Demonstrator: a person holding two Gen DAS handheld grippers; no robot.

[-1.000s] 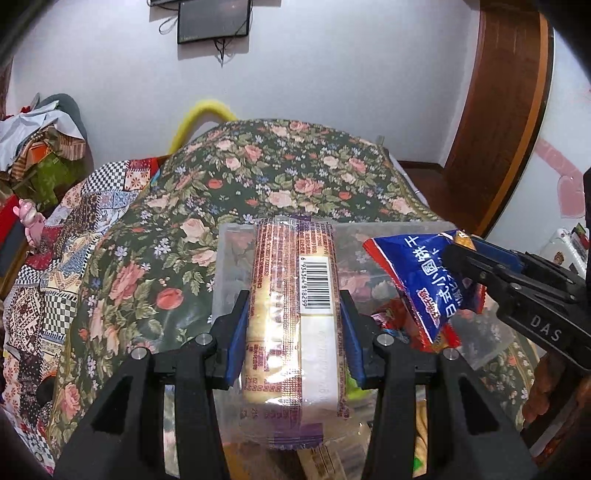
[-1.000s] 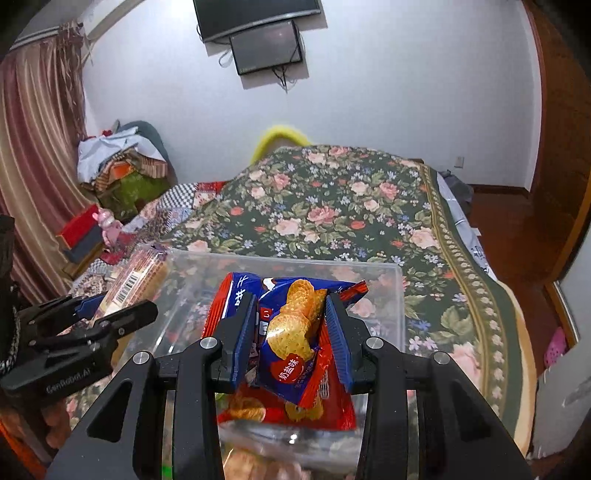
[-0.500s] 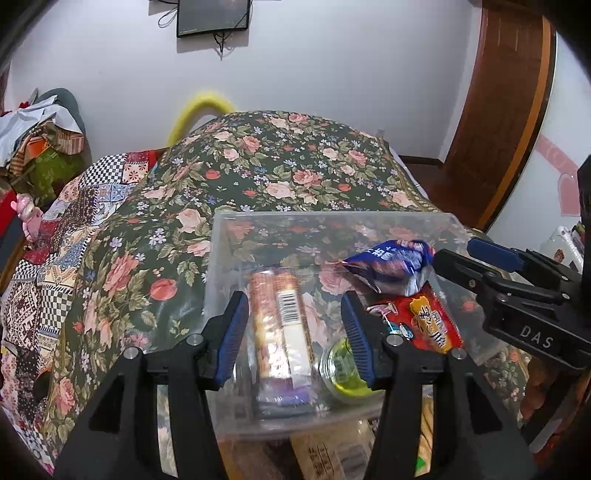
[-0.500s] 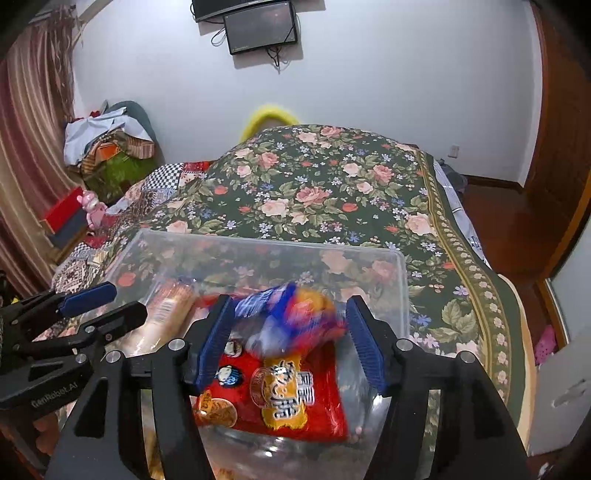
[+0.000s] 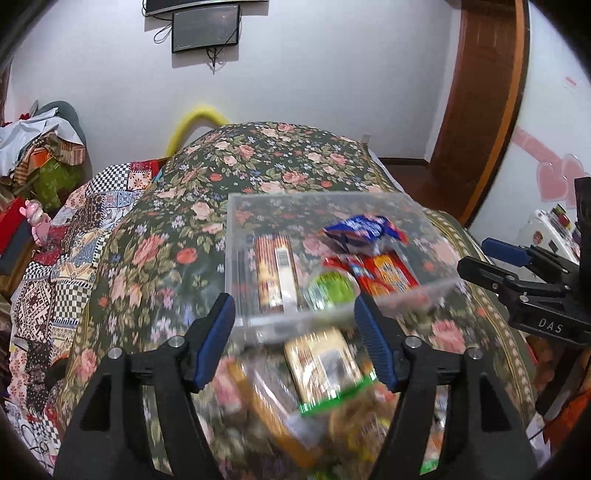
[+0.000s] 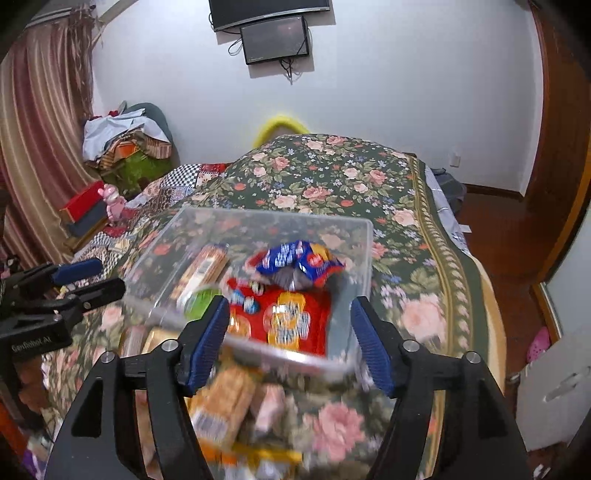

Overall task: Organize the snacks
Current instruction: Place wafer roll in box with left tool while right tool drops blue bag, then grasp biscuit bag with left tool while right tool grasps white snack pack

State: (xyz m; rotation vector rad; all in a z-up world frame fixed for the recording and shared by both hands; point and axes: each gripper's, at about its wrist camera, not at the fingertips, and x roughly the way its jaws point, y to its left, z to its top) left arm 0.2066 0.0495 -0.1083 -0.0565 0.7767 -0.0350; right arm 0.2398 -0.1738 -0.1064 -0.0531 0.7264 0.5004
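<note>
Left black two-finger gripper with blue ribbed pads (image 5: 295, 339): jaws opening, fingers spread, nothing pinched between them. Below and just ahead of its fingertips, a blurred heap of loose snack packets (image 5: 314, 398) on the dark green rose-patterned bedspread (image 5: 155, 266).

Right black two-finger gripper with blue ribbed pads (image 6: 290, 341): jaws opening, fingers spread, gripping nothing. Beneath its fingers, more blurred tan and pink packets (image 6: 236, 406) on the same bedspread.

Clear rectangular plastic bin (image 5: 317, 197): just beyond both sets of fingertips, standing on the bedspread. Contents, near to far from the left fingers:
- round green-lidded cup (image 5: 330, 290), just past the gap between the pads;
- long brown biscuit sleeve with white barcode strip (image 5: 277, 273), lying lengthwise, left of the cup;
- flat red snack bag (image 5: 380, 273), right of the cup;
- crumpled blue snack bag (image 5: 364, 230), resting on the far end of the red bag.

Beyond the bin: the rest of the bedspread, a patchwork quilt (image 5: 62, 258) far left of the left fingers, a yellow curved tube (image 5: 192, 123) at the white wall, a wall-mounted dark screen (image 5: 205, 26) above.
</note>
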